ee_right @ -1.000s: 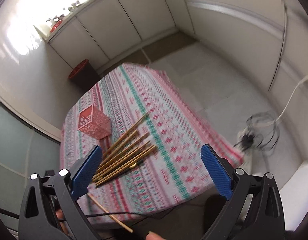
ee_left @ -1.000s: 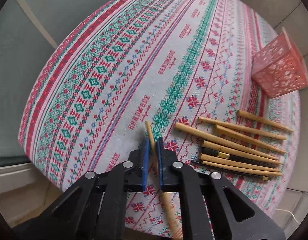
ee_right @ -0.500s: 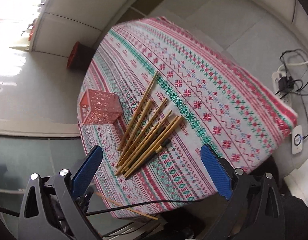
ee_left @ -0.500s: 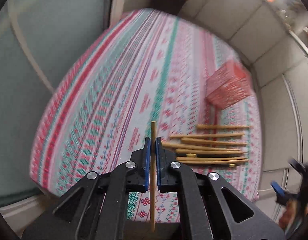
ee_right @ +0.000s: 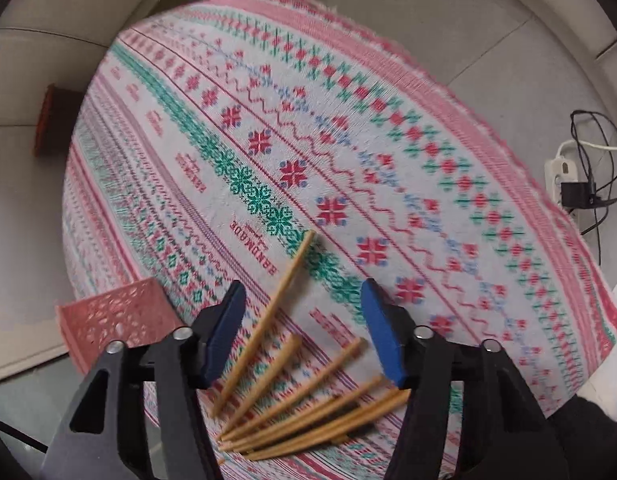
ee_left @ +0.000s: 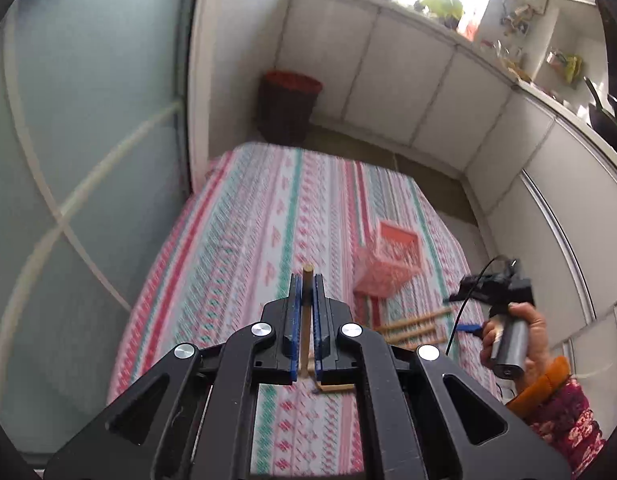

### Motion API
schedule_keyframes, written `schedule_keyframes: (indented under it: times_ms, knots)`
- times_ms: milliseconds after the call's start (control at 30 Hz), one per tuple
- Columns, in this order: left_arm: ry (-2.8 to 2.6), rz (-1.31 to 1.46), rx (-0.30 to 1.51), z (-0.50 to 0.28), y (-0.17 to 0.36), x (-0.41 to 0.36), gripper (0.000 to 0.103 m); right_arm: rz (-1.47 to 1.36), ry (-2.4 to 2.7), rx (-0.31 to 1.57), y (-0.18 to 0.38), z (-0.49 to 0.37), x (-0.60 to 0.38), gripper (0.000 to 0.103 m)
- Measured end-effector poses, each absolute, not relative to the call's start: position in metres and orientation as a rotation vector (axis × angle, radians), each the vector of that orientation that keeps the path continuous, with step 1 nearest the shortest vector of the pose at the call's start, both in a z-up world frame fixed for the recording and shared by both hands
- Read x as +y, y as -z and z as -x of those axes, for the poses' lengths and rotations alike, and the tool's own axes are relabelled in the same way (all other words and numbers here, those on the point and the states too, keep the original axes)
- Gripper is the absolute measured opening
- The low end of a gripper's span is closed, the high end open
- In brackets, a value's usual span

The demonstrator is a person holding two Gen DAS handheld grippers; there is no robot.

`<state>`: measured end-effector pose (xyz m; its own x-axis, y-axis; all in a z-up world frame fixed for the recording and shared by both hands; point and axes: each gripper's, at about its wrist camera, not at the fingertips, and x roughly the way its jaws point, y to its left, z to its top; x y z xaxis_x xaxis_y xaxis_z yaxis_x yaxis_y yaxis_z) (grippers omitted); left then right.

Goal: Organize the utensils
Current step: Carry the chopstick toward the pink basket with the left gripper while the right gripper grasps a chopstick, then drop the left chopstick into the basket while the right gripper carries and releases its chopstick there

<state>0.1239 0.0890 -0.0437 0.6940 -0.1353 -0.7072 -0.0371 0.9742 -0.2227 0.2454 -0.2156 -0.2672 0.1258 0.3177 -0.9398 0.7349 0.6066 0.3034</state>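
My left gripper (ee_left: 307,285) is shut on one wooden chopstick (ee_left: 307,312), held high above the patterned tablecloth (ee_left: 244,248). A pink perforated basket (ee_left: 388,264) stands on the cloth ahead and to the right; it also shows in the right wrist view (ee_right: 116,324). My right gripper (ee_right: 302,308) is open and empty, low over several wooden chopsticks (ee_right: 292,392) fanned on the cloth, with the longest one (ee_right: 268,320) between its fingers. In the left wrist view the right gripper (ee_left: 466,326) is held in a hand at the right, over some chopsticks (ee_left: 416,322).
The table sits in a corner with a glass partition (ee_left: 68,160) on the left and white cabinets (ee_left: 408,100) behind. A dark bin (ee_left: 288,104) stands on the floor beyond the table. A power strip with cables (ee_right: 568,176) lies on the floor at the right.
My left gripper has lifted the chopstick well up from the cloth and tilted towards the room. My right gripper has come down close over the fanned chopsticks.
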Motion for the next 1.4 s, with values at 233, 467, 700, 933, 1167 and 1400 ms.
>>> schedule_keyframes:
  times_ms: [233, 467, 700, 933, 1167, 1400]
  knots:
    - [0.056, 0.251, 0.765, -0.130, 0.033, 0.095, 0.004, -0.757, 0.552, 1.437, 0.253, -0.270, -0.191, 0.012]
    - [0.042, 0.239, 0.712, -0.126, 0.023, 0.091, 0.004, -0.871, 0.458, 1.295, 0.232, -0.259, -0.202, 0.008]
    - [0.075, 0.240, 0.638, -0.119, 0.000, 0.078, 0.004, -0.842, 0.281, 1.086, 0.126, -0.222, -0.218, 0.005]
    - [0.134, 0.224, 0.585, -0.139, -0.034, 0.046, 0.004, -0.672, 0.168, 0.898, -0.001, -0.191, -0.216, 0.005]
    - [0.151, 0.221, 0.533, -0.185, -0.050, 0.016, 0.004, -0.625, 0.072, 0.767, -0.075, -0.183, -0.210, 0.005]
    - [0.158, 0.215, 0.529, -0.227, -0.026, -0.014, 0.006, -0.576, -0.020, 0.749, -0.100, -0.204, -0.189, 0.005]
